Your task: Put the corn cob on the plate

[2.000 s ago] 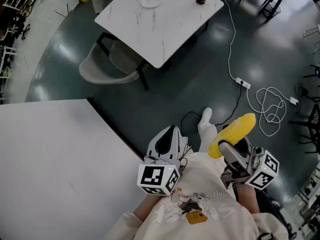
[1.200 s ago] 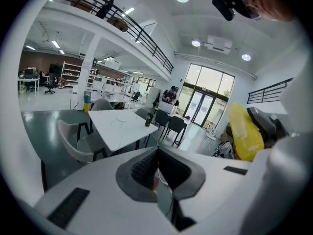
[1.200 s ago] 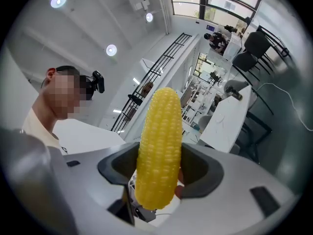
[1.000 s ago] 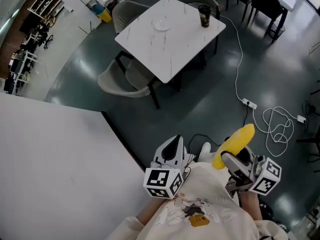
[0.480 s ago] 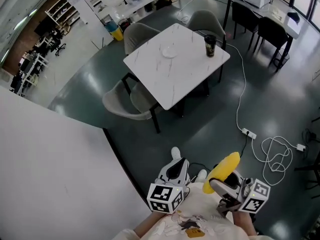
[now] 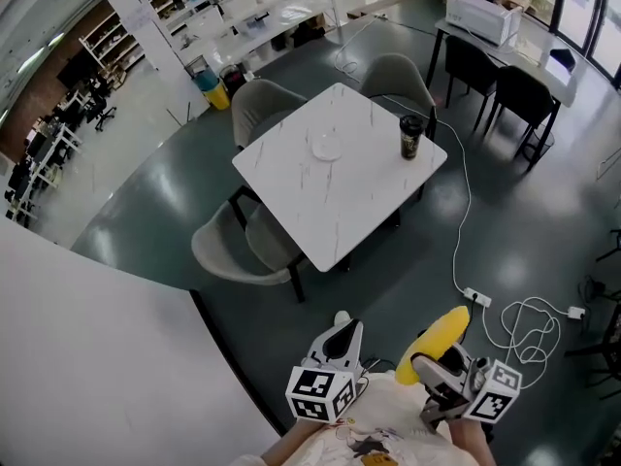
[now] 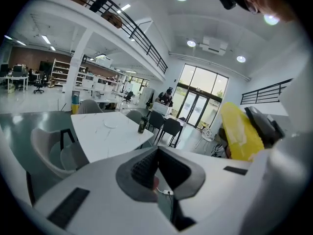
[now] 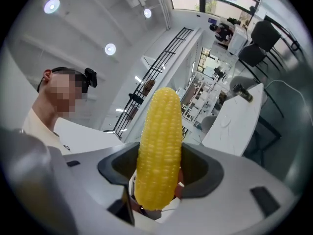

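Note:
A yellow corn cob [image 6: 436,341] sticks up out of my right gripper [image 6: 430,365], which is shut on its lower end; in the right gripper view the corn cob [image 8: 159,148] fills the middle between the jaws. My left gripper [image 6: 341,338] is held beside it with its jaws shut on nothing [image 7: 155,166]. Both are close to the person's body, over the dark floor. A small white plate [image 6: 327,147] lies on the white marble table [image 6: 320,202] well ahead. The same plate [image 7: 109,126] shows in the left gripper view.
A dark cup [image 6: 410,136] stands near the table's right corner. Grey chairs [image 6: 238,246] surround the table. A white cable and power strip [image 6: 475,298] lie on the floor to the right. A large white surface [image 6: 87,357] fills the left foreground.
The head view has lifted, so the table, plate and cup now sit lower and nearer the middle. Both grippers keep their pose, the right one still holding the corn cob.

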{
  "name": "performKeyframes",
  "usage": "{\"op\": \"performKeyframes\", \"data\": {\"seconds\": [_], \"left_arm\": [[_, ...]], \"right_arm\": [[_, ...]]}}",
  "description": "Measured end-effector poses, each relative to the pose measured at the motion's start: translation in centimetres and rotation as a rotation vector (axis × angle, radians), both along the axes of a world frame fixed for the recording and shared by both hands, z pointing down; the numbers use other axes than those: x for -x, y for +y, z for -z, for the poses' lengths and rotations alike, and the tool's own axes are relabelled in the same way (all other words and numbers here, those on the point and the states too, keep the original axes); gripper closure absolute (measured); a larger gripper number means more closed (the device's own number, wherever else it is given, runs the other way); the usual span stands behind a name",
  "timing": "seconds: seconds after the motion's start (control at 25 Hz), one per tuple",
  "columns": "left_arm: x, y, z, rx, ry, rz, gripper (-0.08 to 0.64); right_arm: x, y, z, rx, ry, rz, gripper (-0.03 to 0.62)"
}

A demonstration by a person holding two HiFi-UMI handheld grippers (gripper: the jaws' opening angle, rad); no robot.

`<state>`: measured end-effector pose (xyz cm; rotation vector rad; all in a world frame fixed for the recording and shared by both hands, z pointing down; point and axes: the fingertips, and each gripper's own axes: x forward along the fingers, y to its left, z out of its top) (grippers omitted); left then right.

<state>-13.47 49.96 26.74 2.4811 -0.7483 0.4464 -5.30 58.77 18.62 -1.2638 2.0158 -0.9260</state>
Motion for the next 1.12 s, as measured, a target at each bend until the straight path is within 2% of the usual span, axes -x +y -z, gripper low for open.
{"op": "performKeyframes", "data": {"seconds": [0.2, 0.52, 0.72, 0.92, 1.12], "left_arm": [[0.5, -6.4, 0.7, -0.008, 0.024, -0.015, 0.552], [0.9, -16.8, 0.6, 0.011, 0.041, -0.047, 0.552], [2.1, -22.5, 0.8, -0.001, 0.054, -0.040, 0.552], [2.3, -24.8, 0.3, 0.025, 0.058, -0.046, 0.552], [1.5, -26.4, 0.7, 0.015, 0.059, -0.051, 0.552]], "right_arm": [[-0.7, -5.8, 1.6, -0.029, 0.028, -0.095, 0.337], [0.0, -17.1, 1.5, 0.008, 0.057, -0.127, 0.337], [1.4, -21.9, 1.9, -0.021, 0.065, -0.137, 0.337], [2.8, -24.0, 1.7, -0.004, 0.057, -0.136, 0.337], [1.9, -26.4, 1.8, 0.000, 0.063, -0.127, 0.337]]}}
